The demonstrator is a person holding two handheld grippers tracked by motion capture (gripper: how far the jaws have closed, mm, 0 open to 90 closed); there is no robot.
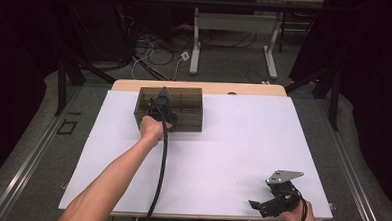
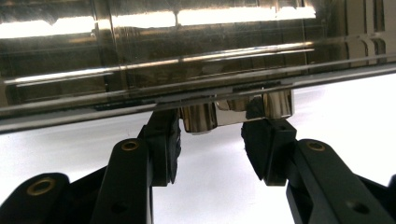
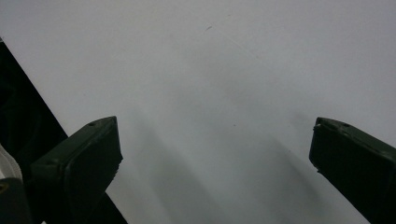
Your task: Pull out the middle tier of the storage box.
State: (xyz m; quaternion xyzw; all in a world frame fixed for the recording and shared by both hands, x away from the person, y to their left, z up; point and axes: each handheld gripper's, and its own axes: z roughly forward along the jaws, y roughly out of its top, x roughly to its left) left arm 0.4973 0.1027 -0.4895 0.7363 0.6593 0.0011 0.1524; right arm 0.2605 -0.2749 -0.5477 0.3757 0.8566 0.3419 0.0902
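Observation:
A dark, see-through plastic box (image 1: 184, 111) stands at the far left-centre of the white table (image 1: 248, 138). My left gripper (image 1: 162, 106) is at the box's front wall, held by a hand reaching from the lower left. In the left gripper view its jaws (image 2: 210, 135) stand apart on either side of a shiny clasp (image 2: 233, 109) on the box's front edge. I see no pad pressing on the clasp. My right gripper (image 1: 260, 207) rests near the front right corner of the table. Its jaws (image 3: 215, 140) are wide open over bare white surface.
The left gripper's black cable (image 1: 161, 164) trails across the table toward the front edge. Beyond the far edge lie loose cables on the floor (image 1: 151, 58) and a white table frame (image 1: 234, 37). The table's front edge lies close under the right gripper.

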